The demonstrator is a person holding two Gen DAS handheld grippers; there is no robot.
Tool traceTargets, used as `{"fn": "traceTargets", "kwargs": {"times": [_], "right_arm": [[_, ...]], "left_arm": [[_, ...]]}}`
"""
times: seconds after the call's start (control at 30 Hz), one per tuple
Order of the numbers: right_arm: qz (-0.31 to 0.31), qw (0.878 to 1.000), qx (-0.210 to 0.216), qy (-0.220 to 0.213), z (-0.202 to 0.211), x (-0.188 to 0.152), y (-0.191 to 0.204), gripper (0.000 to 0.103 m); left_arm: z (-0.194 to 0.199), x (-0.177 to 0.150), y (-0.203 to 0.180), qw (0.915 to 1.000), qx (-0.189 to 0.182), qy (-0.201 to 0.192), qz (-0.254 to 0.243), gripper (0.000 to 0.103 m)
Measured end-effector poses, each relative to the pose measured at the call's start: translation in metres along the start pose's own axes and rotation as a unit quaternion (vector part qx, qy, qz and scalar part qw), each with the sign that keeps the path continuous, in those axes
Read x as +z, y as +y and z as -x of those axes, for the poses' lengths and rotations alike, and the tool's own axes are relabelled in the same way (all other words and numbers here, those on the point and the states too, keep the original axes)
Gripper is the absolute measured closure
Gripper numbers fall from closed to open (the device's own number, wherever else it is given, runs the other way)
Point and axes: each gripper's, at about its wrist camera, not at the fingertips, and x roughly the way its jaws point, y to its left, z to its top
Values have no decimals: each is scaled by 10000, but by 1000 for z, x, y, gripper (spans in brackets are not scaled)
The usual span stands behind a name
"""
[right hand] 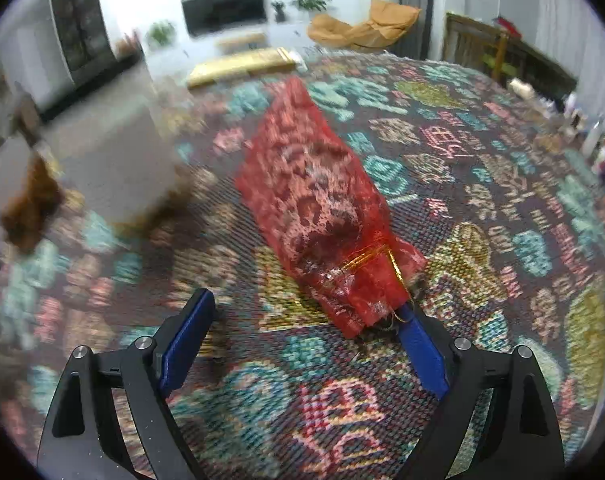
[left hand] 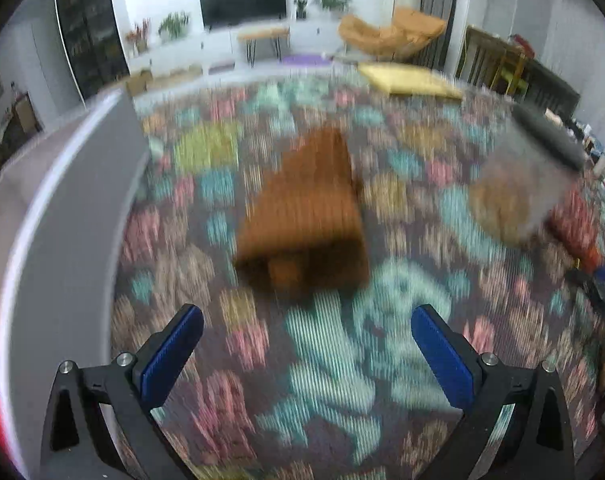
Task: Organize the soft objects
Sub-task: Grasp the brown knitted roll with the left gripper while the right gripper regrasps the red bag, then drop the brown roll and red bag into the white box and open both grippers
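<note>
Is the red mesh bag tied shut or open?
Tied shut: a gold cord cinches the red mesh bag near its end, by the open right gripper.

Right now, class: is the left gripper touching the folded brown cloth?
Apart. The left wrist view shows the open left gripper short of the brown cloth, with patterned rug visible between.

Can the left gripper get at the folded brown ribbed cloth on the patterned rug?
Probably yes: the left gripper is open and the folded brown ribbed cloth lies straight ahead, bare patterned rug between them.
</note>
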Motion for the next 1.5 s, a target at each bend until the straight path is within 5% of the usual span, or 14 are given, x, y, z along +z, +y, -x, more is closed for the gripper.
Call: {"fn": "traceTargets", "kwargs": {"times": [0.07, 0.17, 0.27, 0.4, 0.43, 0.47, 0.5, 0.57, 0.77, 0.93, 1.17, 1.3, 1.4, 1.5], "right_arm": [[-633, 9949, 681, -382, 22, 3, -19, 13], [-859, 9917, 640, -704, 38, 23, -31, 12], [-314, 9969, 697, -163, 15, 57, -16, 13], [659, 9965, 80, 506, -38, 83, 10, 15], [816, 9928, 83, 870, -54, 83, 12, 39], [935, 9891, -111, 1132, -62, 80, 11, 68], [1026, 9889, -300, 1030, -56, 81, 9, 68], [689, 9926, -85, 1000, -40, 83, -3, 77], [288, 9982, 274, 441, 46, 85, 1, 77], [692, 9875, 1382, 301, 103, 98, 104, 76], [1210, 9392, 3160, 573, 126, 98, 305, 76], [1737, 9208, 3445, 578, 119, 83, 416, 70], [1938, 9175, 3447, 435, 107, 68, 458, 32], [2061, 9176, 3347, 598, 95, 54, 483, 29]], "left_arm": [[-4, 24, -1, 9998, -161, -48, -94, 0], [-25, 47, -3, 9990, -245, 131, -348, 0], [-54, 58, -10, 9967, 20, 420, -689, 0], [-86, 56, -11, 9930, 338, 762, -834, 0], [-89, 54, -10, 9929, 314, 781, -837, 5], [-88, 53, -9, 9937, 271, 722, -816, 27], [-85, 52, -7, 9951, 127, 676, -713, 35], [-75, 52, 0, 9978, -51, 531, -397, 35], [-4, 43, 28, 9964, -713, 52, 460, 35], [99, 25, 78, 9948, -705, -456, 575, 35], [190, -35, 182, 9934, 886, -511, 509, 34], [200, -70, 225, 9860, 1393, -401, 826, 31], [199, -91, 239, 9828, 1456, -360, 1080, 28], [198, -100, 241, 9808, 1484, -461, 1176, 18]]}}
